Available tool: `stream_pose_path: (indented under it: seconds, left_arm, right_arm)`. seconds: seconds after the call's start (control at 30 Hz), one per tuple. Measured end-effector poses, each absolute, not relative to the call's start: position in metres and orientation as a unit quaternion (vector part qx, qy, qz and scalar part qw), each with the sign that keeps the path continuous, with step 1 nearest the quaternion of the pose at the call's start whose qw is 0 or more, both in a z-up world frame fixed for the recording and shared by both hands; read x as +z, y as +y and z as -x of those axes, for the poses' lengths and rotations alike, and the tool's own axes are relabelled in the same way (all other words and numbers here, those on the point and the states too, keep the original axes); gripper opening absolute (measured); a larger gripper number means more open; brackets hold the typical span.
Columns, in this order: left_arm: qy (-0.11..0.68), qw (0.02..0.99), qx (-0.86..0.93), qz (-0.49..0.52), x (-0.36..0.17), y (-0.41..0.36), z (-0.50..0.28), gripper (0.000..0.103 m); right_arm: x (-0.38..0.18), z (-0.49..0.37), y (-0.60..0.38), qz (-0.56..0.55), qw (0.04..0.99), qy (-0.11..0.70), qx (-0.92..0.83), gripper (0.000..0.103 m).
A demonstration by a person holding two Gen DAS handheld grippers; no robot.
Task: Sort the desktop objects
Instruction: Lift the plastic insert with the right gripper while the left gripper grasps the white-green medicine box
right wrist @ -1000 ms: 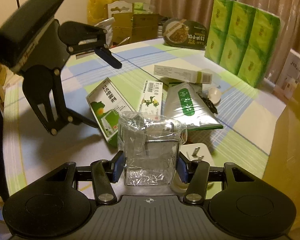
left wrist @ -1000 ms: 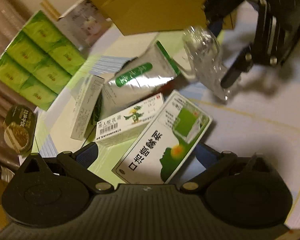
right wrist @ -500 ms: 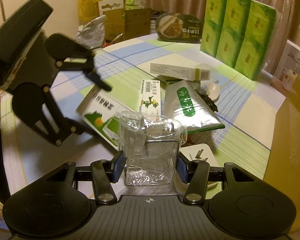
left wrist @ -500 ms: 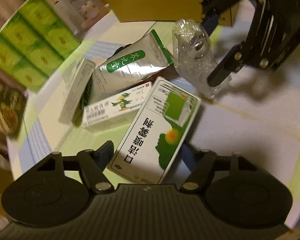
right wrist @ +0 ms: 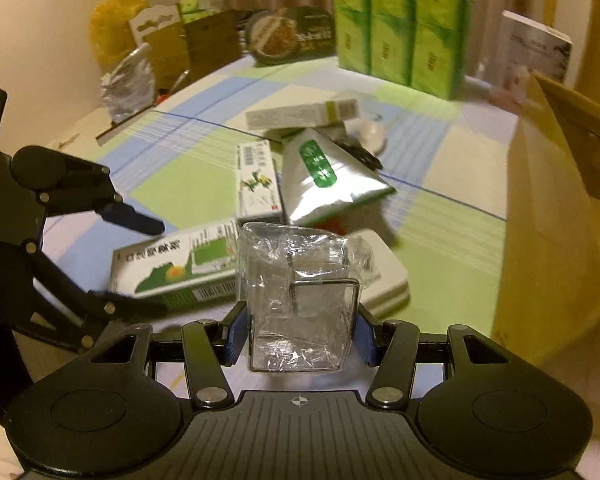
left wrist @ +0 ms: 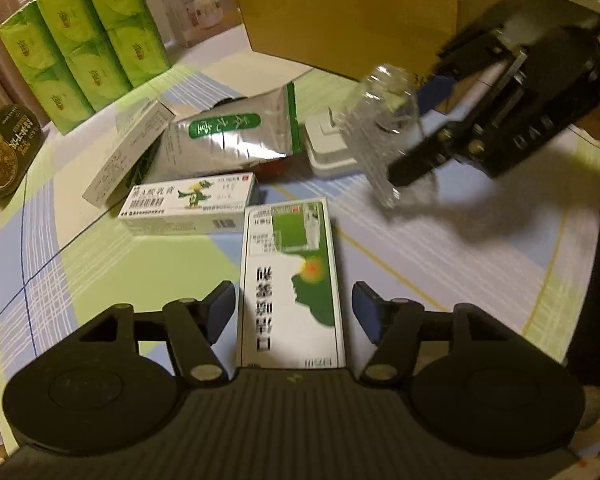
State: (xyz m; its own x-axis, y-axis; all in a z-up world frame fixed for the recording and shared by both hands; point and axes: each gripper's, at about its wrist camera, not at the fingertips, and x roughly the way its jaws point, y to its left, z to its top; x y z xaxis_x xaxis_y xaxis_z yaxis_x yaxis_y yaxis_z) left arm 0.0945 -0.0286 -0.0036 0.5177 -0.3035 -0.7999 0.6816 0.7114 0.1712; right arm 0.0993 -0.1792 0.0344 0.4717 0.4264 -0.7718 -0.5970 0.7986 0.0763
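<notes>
A green-and-white medicine box lies flat on the checked tablecloth. My left gripper is open and straddles its near end, with a gap on each side. In the right wrist view the same box sits between the left gripper's spread fingers. My right gripper is shut on a clear, crinkled plastic-wrapped container, held above the table. From the left wrist view that container hangs at the upper right in the right gripper.
Beyond the box lie an ointment carton, a silver pouch, a long white carton and a white plug adapter. A green tissue pack, a cardboard box and a round food bowl stand further back.
My left gripper has swung round so the medicine box, slanted before, now lies straight between its fingers. The right gripper has kept hold of the clear container and shifted slightly.
</notes>
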Motion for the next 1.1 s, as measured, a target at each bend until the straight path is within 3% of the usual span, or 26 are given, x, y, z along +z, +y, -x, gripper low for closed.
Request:
stream_pose_path:
  seconds: [0.27, 0.33, 0.43, 0.47, 0.57, 0.87, 0.93, 0.97, 1.03, 1.1]
  left_arm:
    - [0.418, 0.839, -0.270, -0.220, -0.014, -0.035, -0.109, 0.059]
    - [0.427, 0.838, -0.264, -0.212, -0.016, -0.034, -0.112, 0.055]
    - [0.439, 0.839, -0.262, -0.189, -0.017, -0.030, -0.116, 0.054]
    - [0.441, 0.838, -0.262, -0.185, -0.017, -0.029, -0.116, 0.054]
    - [0.442, 0.839, -0.263, -0.180, -0.018, -0.029, -0.116, 0.054]
    - [0.441, 0.840, -0.260, -0.180, -0.019, -0.031, -0.117, 0.065]
    - [0.443, 0.840, -0.259, -0.177, -0.019, -0.030, -0.118, 0.065]
    - [0.445, 0.840, -0.258, -0.175, -0.019, -0.030, -0.119, 0.064]
    - [0.449, 0.840, -0.258, -0.165, -0.019, -0.028, -0.120, 0.053]
    - [0.452, 0.839, -0.256, -0.162, -0.018, -0.028, -0.120, 0.051]
  right_arm:
    - [0.022, -0.099, -0.184, 0.102, 0.851, 0.428, 0.287, 0.051]
    - [0.020, -0.100, -0.185, 0.102, 0.853, 0.425, 0.284, 0.051]
    - [0.017, -0.102, -0.184, 0.104, 0.854, 0.425, 0.280, 0.066]
    - [0.015, -0.103, -0.183, 0.106, 0.854, 0.425, 0.280, 0.075]
    - [0.012, -0.101, -0.181, 0.116, 0.851, 0.426, 0.284, 0.078]
    - [0.006, -0.105, -0.183, 0.110, 0.842, 0.453, 0.271, 0.078]
    - [0.005, -0.104, -0.182, 0.111, 0.841, 0.455, 0.271, 0.071]
    - [0.005, -0.104, -0.181, 0.110, 0.840, 0.457, 0.271, 0.060]
    - [0.005, -0.104, -0.181, 0.110, 0.840, 0.459, 0.266, 0.057]
    - [0.007, -0.104, -0.181, 0.110, 0.842, 0.458, 0.264, 0.052]
